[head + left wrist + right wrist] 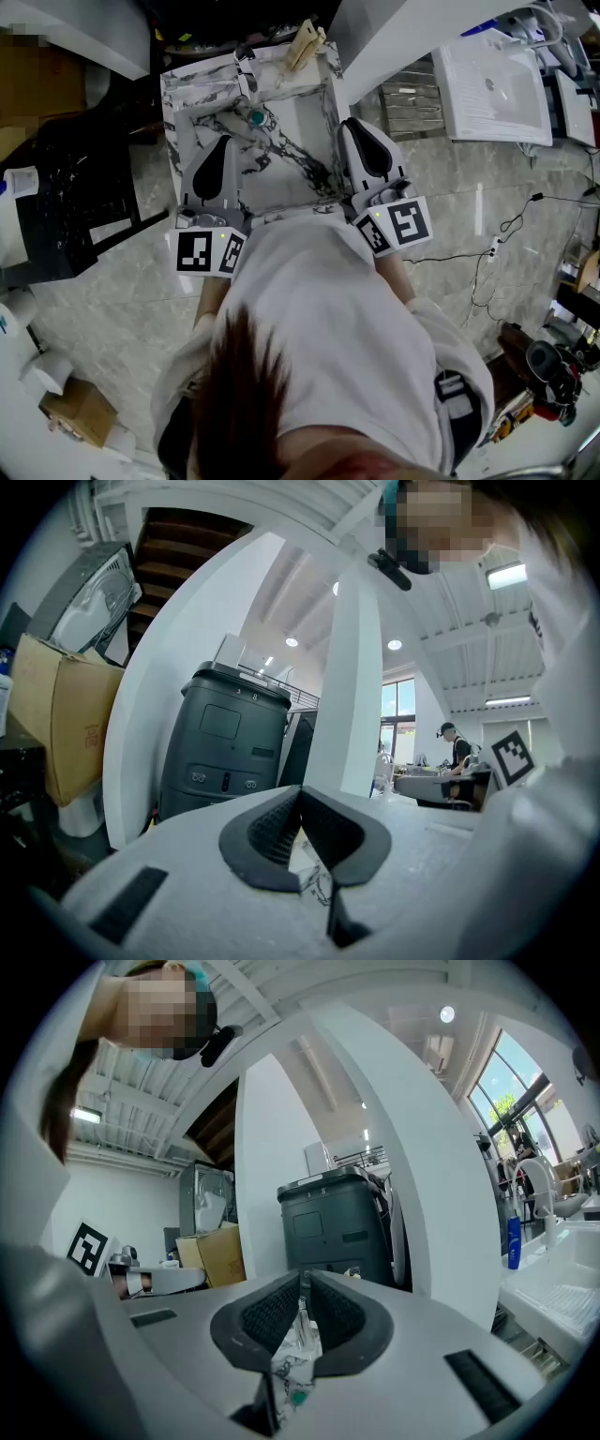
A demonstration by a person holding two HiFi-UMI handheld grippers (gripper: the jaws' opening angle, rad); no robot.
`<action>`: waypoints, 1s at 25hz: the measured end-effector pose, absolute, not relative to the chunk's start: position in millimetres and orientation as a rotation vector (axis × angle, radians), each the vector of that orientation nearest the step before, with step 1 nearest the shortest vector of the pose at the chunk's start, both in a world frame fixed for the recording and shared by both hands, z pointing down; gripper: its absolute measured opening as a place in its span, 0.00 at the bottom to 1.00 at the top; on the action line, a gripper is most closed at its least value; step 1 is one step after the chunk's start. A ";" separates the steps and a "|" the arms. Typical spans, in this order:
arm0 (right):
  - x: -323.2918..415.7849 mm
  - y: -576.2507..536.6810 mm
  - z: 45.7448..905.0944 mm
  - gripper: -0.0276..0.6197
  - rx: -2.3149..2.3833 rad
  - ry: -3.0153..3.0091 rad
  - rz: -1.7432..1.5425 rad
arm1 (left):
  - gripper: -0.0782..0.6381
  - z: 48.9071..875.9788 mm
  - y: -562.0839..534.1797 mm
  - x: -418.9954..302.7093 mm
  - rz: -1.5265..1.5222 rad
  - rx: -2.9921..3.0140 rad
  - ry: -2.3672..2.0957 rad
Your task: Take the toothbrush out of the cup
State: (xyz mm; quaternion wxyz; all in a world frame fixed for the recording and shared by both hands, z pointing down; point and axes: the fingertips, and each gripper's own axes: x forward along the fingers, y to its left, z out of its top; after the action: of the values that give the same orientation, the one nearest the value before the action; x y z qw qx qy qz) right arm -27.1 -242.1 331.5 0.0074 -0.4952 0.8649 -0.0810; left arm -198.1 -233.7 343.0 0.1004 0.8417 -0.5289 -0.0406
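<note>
A small marble-patterned table stands in front of me. On its far left part sits a clear cup with something teal in it; the toothbrush itself is too small to make out. My left gripper hovers level over the table's left side, just short of the cup, with its jaws together and nothing between them. My right gripper is at the table's right edge, also shut and empty. Below its jaws a strip of marble top with a teal spot shows.
A beige object lies at the table's far edge. A black cabinet stands to the left, a white sink basin at the upper right. Cables run over the tiled floor. A dark grey bin and a white pillar stand ahead.
</note>
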 end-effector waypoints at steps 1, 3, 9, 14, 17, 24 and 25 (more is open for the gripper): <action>-27.5 -243.6 329.2 0.08 -1.545 2.703 -0.241 | 0.12 343.3 -234.1 -198.7 -0.118 2.486 -1.564; -27.4 -247.1 326.4 0.08 -1.547 2.700 -0.222 | 0.12 344.6 -234.5 -199.7 -0.113 2.484 -1.565; -19.9 -257.1 320.4 0.08 -1.593 2.663 -0.173 | 0.12 347.0 -234.5 -198.5 -0.100 2.485 -1.558; -17.1 -268.0 316.4 0.18 -1.608 2.649 -0.156 | 0.12 346.7 -235.3 -195.6 -0.090 2.489 -1.550; -18.7 -277.2 318.3 0.24 -1.607 2.654 -0.156 | 0.12 348.3 -235.6 -195.1 -0.085 2.487 -1.548; -20.9 -304.6 320.2 0.30 -1.644 2.645 -0.139 | 0.12 351.4 -235.8 -196.8 -0.082 2.476 -1.553; -21.3 -309.1 321.1 0.30 -1.649 2.641 -0.146 | 0.12 352.0 -236.1 -196.6 -0.079 2.474 -1.553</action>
State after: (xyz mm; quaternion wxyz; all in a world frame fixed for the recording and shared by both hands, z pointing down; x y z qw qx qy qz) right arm -21.3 -309.1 321.1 0.0123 -0.5289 0.8473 -0.0467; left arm -196.6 -236.1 352.0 0.1096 0.8416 -0.5282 -0.0267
